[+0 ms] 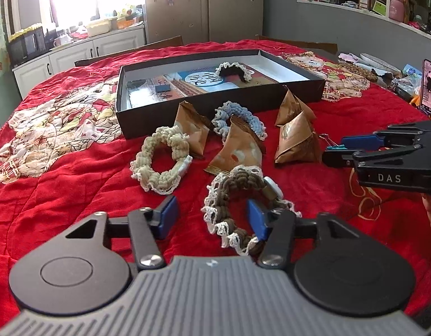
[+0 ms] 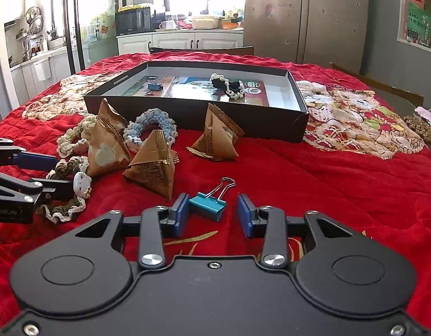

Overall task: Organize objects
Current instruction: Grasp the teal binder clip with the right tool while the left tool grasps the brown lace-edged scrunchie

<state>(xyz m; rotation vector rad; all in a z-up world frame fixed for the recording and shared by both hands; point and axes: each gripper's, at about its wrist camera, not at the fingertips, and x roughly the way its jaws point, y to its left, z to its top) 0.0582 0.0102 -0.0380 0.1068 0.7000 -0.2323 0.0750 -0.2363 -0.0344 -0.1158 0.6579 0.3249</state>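
Note:
A brown crochet scrunchie [image 1: 237,193] with white lace and a white charm lies on the red cloth. My left gripper [image 1: 212,218] is open over it: the right pad sits inside the ring, and the left pad stands clear of its lace edge. A teal binder clip [image 2: 208,208] lies between the pads of my right gripper [image 2: 213,215], which is open; the left pad is next to the clip, with a gap at the right pad. In the left wrist view the right gripper [image 1: 334,150] reaches in from the right around the clip [image 1: 333,147]. The left gripper [image 2: 51,173] shows at the right wrist view's left edge.
A shallow black box [image 1: 187,117] behind holds a dark scrunchie [image 1: 233,70] and a dark binder clip [image 1: 162,87]. In front of it lie a cream scrunchie [image 1: 159,162], a blue scrunchie [image 1: 237,120] and several brown pyramid packets [image 1: 296,142]. A phone [image 1: 430,84] stands far right.

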